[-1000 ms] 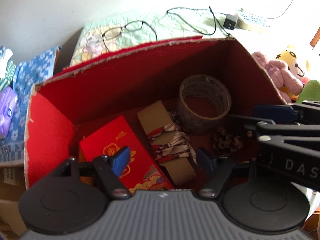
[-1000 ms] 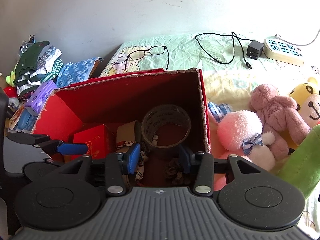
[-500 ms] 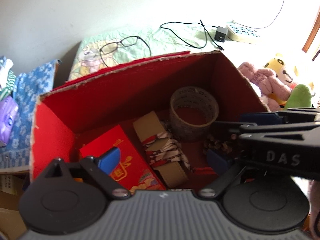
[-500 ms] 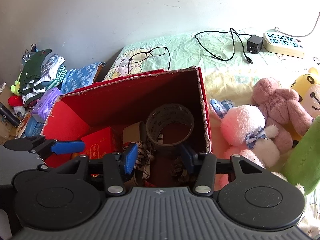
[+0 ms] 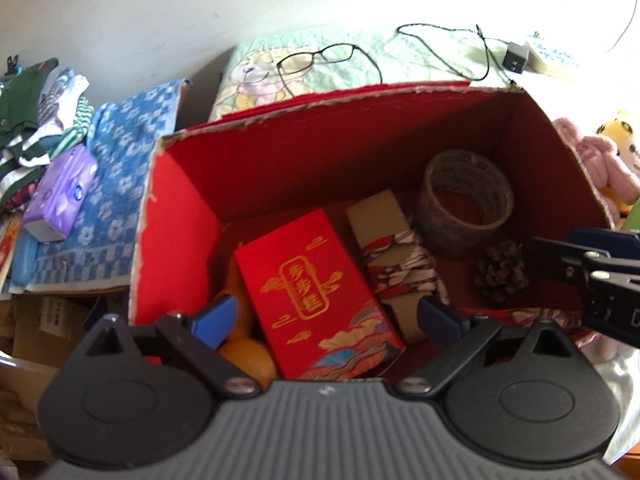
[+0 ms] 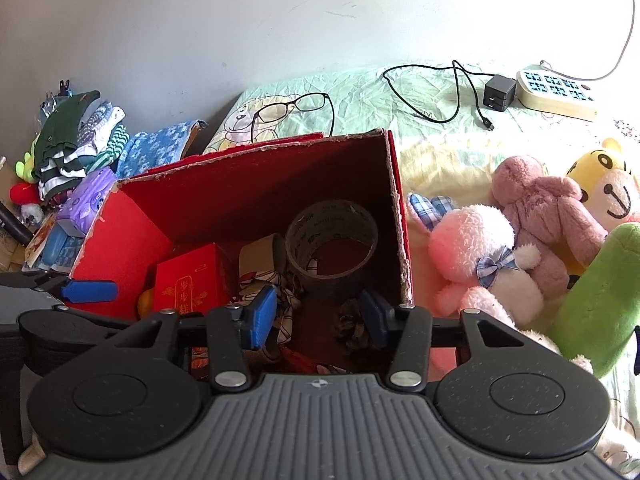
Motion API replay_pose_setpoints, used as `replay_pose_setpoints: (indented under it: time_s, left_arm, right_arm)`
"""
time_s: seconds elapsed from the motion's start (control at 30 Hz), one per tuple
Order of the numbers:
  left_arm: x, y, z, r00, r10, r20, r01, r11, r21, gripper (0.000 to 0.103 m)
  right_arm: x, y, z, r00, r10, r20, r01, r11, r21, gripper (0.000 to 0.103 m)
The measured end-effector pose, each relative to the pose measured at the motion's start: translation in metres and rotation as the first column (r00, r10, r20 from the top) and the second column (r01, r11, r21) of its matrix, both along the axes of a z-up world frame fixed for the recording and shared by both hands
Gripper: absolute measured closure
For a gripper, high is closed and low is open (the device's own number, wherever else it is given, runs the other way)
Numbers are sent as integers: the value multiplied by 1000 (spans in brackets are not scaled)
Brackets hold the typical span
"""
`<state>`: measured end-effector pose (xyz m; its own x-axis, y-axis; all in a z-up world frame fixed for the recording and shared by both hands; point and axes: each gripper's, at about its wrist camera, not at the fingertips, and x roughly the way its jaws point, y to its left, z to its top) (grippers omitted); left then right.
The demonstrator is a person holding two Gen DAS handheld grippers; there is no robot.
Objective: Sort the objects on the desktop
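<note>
Both grippers hang over the open red cardboard box (image 5: 180,216), which holds a red gold-printed packet (image 5: 316,292), a brown tape roll (image 5: 466,204) and a pine cone (image 5: 500,276): left gripper (image 5: 326,316) jaws opening wide, nothing between them; right gripper (image 6: 318,316) parted, gripping nothing.

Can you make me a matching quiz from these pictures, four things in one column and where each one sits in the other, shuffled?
Things:
1. tape roll
2. glasses
3. pine cone
4. pink plush rabbit

Places:
A. on the bedsheet behind the red box
B. inside the box, far right corner
C. outside the box, against its right wall
D. inside the box, in front of the tape roll

Pairs: 1-B, 2-A, 3-D, 4-C
</note>
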<state>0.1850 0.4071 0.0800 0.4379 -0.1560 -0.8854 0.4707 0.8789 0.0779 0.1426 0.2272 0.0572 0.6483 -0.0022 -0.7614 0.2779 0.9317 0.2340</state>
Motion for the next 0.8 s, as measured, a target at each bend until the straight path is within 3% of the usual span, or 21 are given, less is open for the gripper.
replay_pose_setpoints:
  time_s: [0.33, 0.6, 0.8]
  left_arm:
    - [-4, 14, -1, 999, 38, -24, -38, 999, 23, 5]
    - [-3, 23, 7, 997, 67, 29, -68, 996, 51, 4]
    - [3, 34, 15, 992, 105, 64, -107, 994, 24, 4]
  right_arm:
    - [-1, 15, -4, 1000, -3, -15, 3, 999, -43, 52]
    - [3, 24, -6, 999, -25, -24, 24, 998, -62, 51]
    - [4, 28, -2, 998, -55, -23, 53, 995, -82, 44]
